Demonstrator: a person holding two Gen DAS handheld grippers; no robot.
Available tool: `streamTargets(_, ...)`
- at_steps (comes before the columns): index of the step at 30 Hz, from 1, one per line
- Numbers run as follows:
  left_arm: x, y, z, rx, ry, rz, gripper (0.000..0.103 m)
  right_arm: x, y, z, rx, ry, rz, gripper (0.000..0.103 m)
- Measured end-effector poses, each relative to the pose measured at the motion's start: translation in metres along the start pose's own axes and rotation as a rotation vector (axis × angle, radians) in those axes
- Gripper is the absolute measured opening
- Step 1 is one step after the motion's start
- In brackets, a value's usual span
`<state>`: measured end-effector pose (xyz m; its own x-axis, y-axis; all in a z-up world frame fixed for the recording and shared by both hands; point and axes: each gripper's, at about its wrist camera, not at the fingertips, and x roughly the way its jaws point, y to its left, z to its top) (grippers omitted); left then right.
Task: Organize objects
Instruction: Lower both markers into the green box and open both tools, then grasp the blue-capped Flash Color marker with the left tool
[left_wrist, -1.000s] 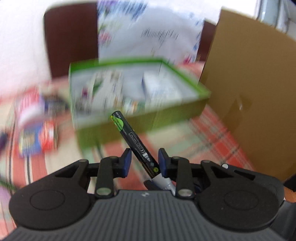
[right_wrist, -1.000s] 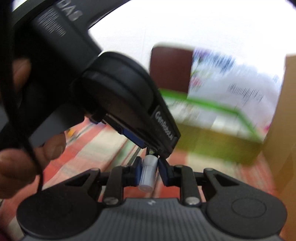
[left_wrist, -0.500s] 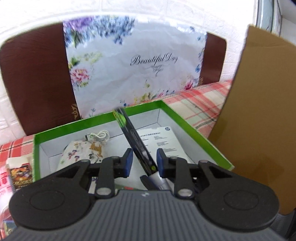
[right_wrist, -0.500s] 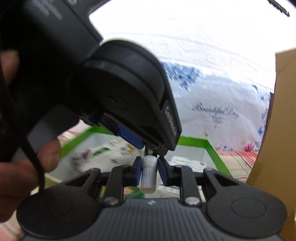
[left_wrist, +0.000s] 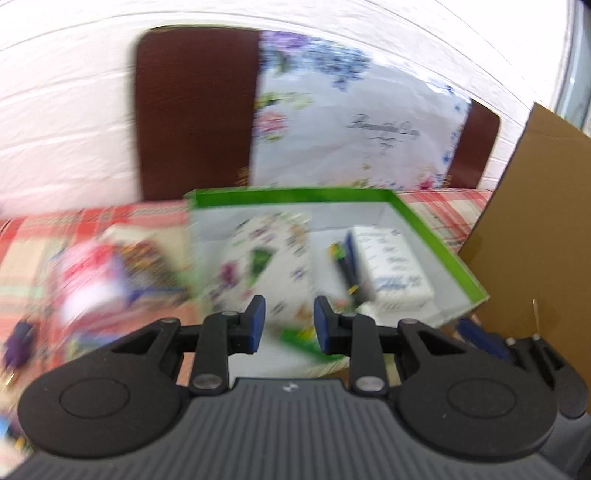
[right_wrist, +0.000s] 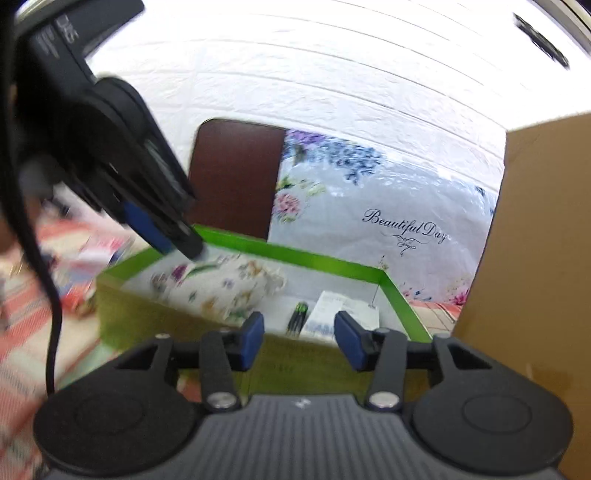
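A black marker pen (left_wrist: 345, 266) with a green end lies inside the green-rimmed box (left_wrist: 295, 194), between a floral pouch (left_wrist: 266, 258) and a white booklet (left_wrist: 391, 266). My left gripper (left_wrist: 288, 321) hovers at the box's near edge, its jaws a little apart with nothing between them. In the right wrist view the same pen (right_wrist: 297, 317) rests in the box (right_wrist: 314, 258) just past my right gripper (right_wrist: 299, 339), whose jaws are opening and hold nothing. The left gripper (right_wrist: 184, 247) hangs over the pouch (right_wrist: 221, 280) at the box's left end.
A tall cardboard box (left_wrist: 535, 221) stands against the green box's right side. Behind it lean a floral gift bag (left_wrist: 351, 122) and a brown chair back (left_wrist: 192, 110). Several colourful packets (left_wrist: 92, 277) lie on the plaid cloth to the left.
The pen, held before by both grippers, now lies in the green box. The right jaws have spread apart. The left gripper has pulled back and swung left.
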<state>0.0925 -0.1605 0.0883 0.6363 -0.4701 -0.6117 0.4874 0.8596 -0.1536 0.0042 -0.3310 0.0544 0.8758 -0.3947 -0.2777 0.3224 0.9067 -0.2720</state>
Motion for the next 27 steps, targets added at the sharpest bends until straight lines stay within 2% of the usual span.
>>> streamTargets(5, -0.039, 0.045, -0.038, -0.062, 0.002, 0.086, 0.034, -0.014, 0.036, -0.018, -0.273, -0.005, -0.084, 0.045)
streamTargets(8, -0.057, 0.076, -0.061, -0.127, 0.017, 0.142, 0.034, -0.018, 0.047, -0.020, -0.313, 0.014, -0.051, 0.045)
streamTargets(14, -0.086, 0.131, -0.096, -0.244, 0.039, 0.232, 0.034, -0.028, 0.078, -0.006, -0.183, 0.088, 0.189, 0.042)
streamTargets(19, -0.098, 0.161, -0.120, -0.302, 0.066, 0.263, 0.034, -0.032, 0.118, 0.002, -0.140, 0.149, 0.403, 0.041)
streamTargets(23, -0.094, 0.181, -0.124, -0.387, 0.090, 0.217, 0.034, -0.032, 0.157, 0.010, -0.187, 0.140, 0.513, 0.040)
streamTargets(27, -0.083, 0.192, -0.114, -0.449, 0.095, 0.152, 0.035, -0.016, 0.187, 0.022, -0.205, 0.147, 0.573, 0.038)
